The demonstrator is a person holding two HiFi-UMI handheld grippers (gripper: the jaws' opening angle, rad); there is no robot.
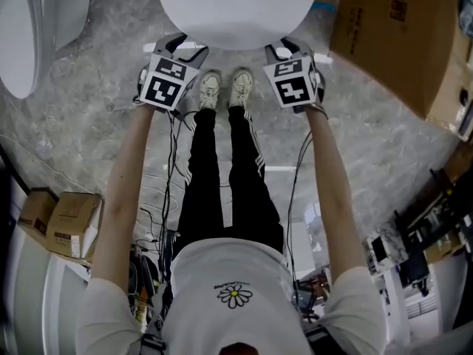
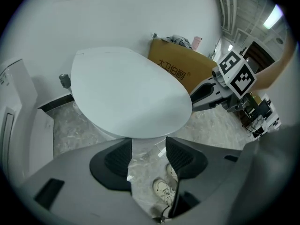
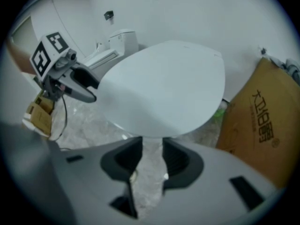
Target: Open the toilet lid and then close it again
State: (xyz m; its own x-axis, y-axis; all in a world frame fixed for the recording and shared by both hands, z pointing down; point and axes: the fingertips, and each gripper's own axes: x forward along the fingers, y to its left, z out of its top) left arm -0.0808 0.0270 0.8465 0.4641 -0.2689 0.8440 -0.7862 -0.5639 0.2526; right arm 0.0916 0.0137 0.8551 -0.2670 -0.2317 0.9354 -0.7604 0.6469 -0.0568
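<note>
Stands facing the toilet lid (image 1: pixel 236 6), white and shut flat, just ahead of both sets of jaw tips. Holds the left gripper (image 2: pixel 149 146) at the lid's front rim, jaws moderately apart, nothing clamped; shows only marble floor (image 2: pixel 75 125) and white shoes (image 2: pixel 164 191) through the gap. Holds the right gripper (image 3: pixel 152 146) at the same rim, jaws narrower but parted, gripping nothing. Has a cardboard box (image 3: pixel 262 121) off to the right gripper's right.

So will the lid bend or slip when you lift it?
Probably stiff: the lid looks like one hard, smooth shell. That smooth top may be slippery to grip. It looks broad and thin, so likely fairly light.
</note>
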